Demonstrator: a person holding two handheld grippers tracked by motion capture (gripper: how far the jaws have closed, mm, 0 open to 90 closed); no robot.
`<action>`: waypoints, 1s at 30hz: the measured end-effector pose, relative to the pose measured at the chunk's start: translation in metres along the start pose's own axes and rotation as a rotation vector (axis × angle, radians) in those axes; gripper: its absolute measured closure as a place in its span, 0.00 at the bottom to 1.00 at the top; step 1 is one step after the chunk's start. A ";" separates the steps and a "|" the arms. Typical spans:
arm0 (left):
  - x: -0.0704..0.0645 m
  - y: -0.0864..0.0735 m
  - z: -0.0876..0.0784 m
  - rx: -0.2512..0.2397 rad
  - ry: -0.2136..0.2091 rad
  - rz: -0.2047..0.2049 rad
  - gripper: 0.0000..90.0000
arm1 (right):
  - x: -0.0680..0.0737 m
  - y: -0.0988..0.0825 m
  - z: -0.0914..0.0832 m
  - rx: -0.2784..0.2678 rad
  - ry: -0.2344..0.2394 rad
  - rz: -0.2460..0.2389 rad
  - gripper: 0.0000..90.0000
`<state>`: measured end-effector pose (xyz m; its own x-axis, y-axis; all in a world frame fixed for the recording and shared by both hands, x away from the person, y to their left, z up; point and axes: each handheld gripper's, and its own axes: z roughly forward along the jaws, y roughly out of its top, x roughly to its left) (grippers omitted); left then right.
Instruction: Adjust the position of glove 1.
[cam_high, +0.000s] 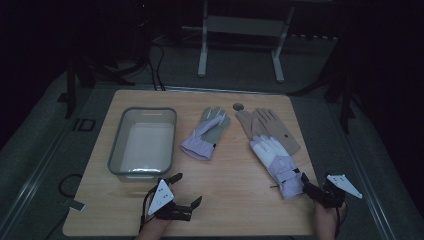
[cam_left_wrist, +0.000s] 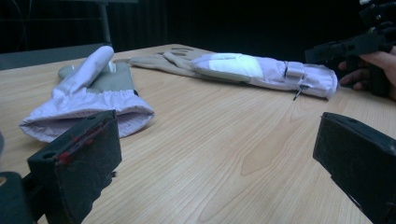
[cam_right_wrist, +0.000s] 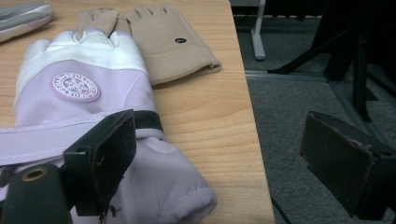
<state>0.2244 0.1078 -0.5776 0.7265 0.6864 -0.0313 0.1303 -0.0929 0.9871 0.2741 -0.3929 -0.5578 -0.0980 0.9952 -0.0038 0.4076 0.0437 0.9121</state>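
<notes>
Fingers (cam_right_wrist: 105, 154) apart; glove (cam_high: 276, 162) lies diagonally.

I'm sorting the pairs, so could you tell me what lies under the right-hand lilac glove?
A tan glove lies under the lilac glove's fingers; its covered part is hidden.

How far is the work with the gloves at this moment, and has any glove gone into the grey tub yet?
Nothing looks done: the grey plastic tub holds no glove. In hand: the right hand-held gripper stands open at the cuff of the lilac-and-white padded glove, one jaw over it, not gripping. The left hand-held gripper is open above bare wood. Left: that glove, the tan suede glove partly under it, and the lilac-and-grey glove.
</notes>
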 end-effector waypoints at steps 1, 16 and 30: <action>0.000 0.000 0.000 0.000 0.000 0.000 0.01 | 0.000 0.000 0.000 0.000 0.000 0.000 0.12; 0.002 -0.001 -0.001 -0.019 0.015 -0.028 0.01 | 0.000 0.018 -0.002 0.093 0.050 -0.042 0.12; -0.001 0.000 0.000 -0.013 0.017 0.003 0.01 | 0.033 0.109 -0.026 0.078 0.170 -0.106 0.12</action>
<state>0.2235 0.1070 -0.5778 0.7150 0.6986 -0.0258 0.1196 -0.0859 0.9891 0.2914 -0.3575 -0.4483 -0.2926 0.9560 -0.0227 0.4554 0.1602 0.8758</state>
